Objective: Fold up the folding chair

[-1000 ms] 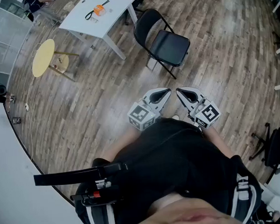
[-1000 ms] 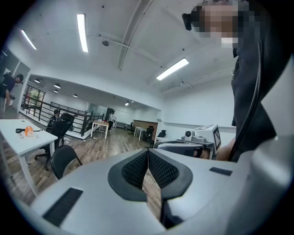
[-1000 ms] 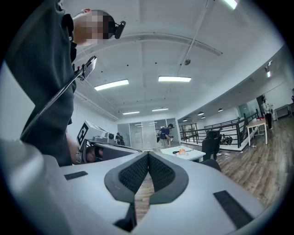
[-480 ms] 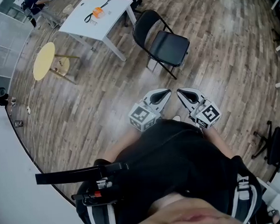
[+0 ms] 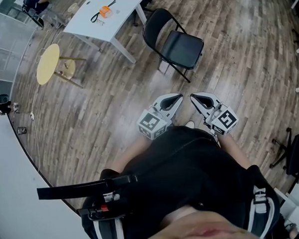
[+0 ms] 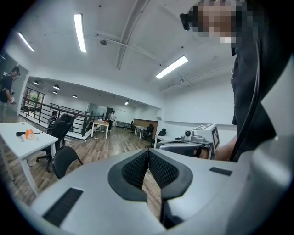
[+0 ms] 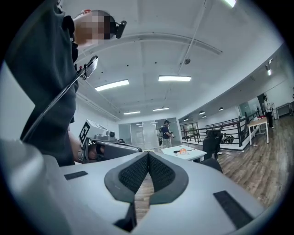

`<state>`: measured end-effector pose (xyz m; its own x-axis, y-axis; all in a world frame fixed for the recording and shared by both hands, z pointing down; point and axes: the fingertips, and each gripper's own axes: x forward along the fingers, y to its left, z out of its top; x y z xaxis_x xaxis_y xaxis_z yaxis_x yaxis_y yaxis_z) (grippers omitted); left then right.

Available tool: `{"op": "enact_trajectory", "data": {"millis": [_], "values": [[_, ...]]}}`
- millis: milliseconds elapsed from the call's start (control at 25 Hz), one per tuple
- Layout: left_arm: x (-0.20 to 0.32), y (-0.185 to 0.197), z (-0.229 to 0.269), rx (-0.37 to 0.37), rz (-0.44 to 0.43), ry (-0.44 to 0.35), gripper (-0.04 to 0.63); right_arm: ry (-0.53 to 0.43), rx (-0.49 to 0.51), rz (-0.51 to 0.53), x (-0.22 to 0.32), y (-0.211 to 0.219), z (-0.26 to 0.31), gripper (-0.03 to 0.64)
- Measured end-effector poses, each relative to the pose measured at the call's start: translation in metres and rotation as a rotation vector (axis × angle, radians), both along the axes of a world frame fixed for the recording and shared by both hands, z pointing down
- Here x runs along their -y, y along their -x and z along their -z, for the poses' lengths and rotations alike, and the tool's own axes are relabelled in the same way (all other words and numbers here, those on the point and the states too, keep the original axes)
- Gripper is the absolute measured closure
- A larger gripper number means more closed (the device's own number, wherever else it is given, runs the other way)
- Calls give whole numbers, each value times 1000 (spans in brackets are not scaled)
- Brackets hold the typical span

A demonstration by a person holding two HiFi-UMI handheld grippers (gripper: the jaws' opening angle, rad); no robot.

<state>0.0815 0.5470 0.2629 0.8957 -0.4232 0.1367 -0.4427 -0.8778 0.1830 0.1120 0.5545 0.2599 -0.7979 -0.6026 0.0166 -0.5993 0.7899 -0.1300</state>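
Observation:
The black folding chair (image 5: 174,44) stands unfolded on the wood floor, beside the white table's corner, well ahead of both grippers. The chair's back also shows at the lower left of the left gripper view (image 6: 64,160). My left gripper (image 5: 179,98) and right gripper (image 5: 193,97) are held side by side close to my body, tips angled toward each other. Both are shut with nothing between their pads. In the left gripper view the jaws (image 6: 148,151) meet tip to tip. The same holds in the right gripper view (image 7: 148,154).
A white table (image 5: 104,18) with an orange object (image 5: 105,11) stands at the back left. A round yellow stool (image 5: 48,63) is left of it. A black office chair base (image 5: 289,156) sits at the right edge. Other people stand far off in the room.

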Motion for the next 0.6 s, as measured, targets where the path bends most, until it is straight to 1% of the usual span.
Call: {"op": "enact_trajectory", "data": {"millis": [160,320,600], "values": [[12,11,-1,4,-1,0,589,18,14,-10,16,7,-1,607],[36,25,-1,-7,-12,5,589,30,22,-26,38,19,0,607],[87,55,4,-21,-61,4,589,55,2,-99,88,48,3,607]]}}
